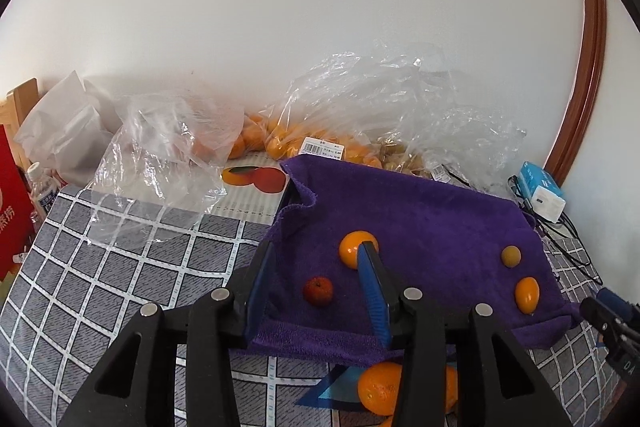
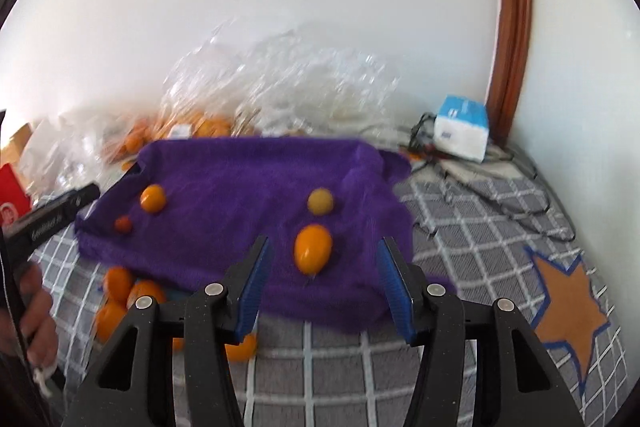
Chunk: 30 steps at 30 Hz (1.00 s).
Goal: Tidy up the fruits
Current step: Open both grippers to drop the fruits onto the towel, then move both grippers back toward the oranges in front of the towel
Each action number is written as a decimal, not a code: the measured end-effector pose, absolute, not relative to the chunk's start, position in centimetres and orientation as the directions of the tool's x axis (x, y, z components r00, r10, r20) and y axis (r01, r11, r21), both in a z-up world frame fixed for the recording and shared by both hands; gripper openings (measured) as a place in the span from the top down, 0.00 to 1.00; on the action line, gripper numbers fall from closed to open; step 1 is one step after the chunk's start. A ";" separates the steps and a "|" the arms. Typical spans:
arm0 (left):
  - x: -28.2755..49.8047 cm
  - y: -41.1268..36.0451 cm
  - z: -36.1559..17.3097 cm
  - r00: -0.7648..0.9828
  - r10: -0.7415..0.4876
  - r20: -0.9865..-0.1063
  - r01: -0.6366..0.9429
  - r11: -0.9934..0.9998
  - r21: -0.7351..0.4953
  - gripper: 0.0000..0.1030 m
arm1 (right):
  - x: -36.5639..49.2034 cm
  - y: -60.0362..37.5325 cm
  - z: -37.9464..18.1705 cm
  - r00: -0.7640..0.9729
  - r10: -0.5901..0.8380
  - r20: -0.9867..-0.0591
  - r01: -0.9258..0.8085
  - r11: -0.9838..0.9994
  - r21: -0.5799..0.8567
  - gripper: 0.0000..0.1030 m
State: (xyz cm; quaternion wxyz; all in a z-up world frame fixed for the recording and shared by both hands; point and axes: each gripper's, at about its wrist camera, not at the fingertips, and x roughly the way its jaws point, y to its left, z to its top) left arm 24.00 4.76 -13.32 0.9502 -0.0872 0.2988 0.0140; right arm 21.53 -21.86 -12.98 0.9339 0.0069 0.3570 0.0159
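On purple towel (image 1: 420, 211): 4 fruits, 2 orange (image 1: 357, 248), 1 red (image 1: 318, 291), 1 olive (image 1: 511, 255).

A: Both views look bright, with soft daylight spread evenly over the white wall (image 1: 320, 7).

B: Shadows are faint. There's a small glint on the round orange fruit (image 1: 356, 249), and glare on the clear plastic bags (image 1: 160, 147).

A: The left wrist view is sharp. The right one is smeared by motion blur, worst on the purple towel (image 2: 248, 195).

B: Fisheye bending curves the wooden door frame (image 2: 516, 7), and the corners go black.
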 end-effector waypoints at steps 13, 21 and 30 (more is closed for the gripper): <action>17.0 8.2 -15.9 0.766 -0.034 -0.642 -0.097 0.981 -0.168 0.46 | 18.1 -17.6 -17.8 0.650 0.145 -0.746 -0.155 0.986 0.056 0.57; 16.1 8.9 -18.4 0.734 -0.084 -0.674 -0.078 0.975 -0.207 0.46 | 20.1 -16.6 -19.7 0.587 0.153 -0.795 -0.182 0.982 0.054 0.57; 16.6 8.9 -18.9 0.712 -0.132 -0.690 -0.048 0.971 -0.235 0.46 | 19.6 -17.0 -19.9 0.621 0.135 -0.772 -0.177 0.984 0.029 0.66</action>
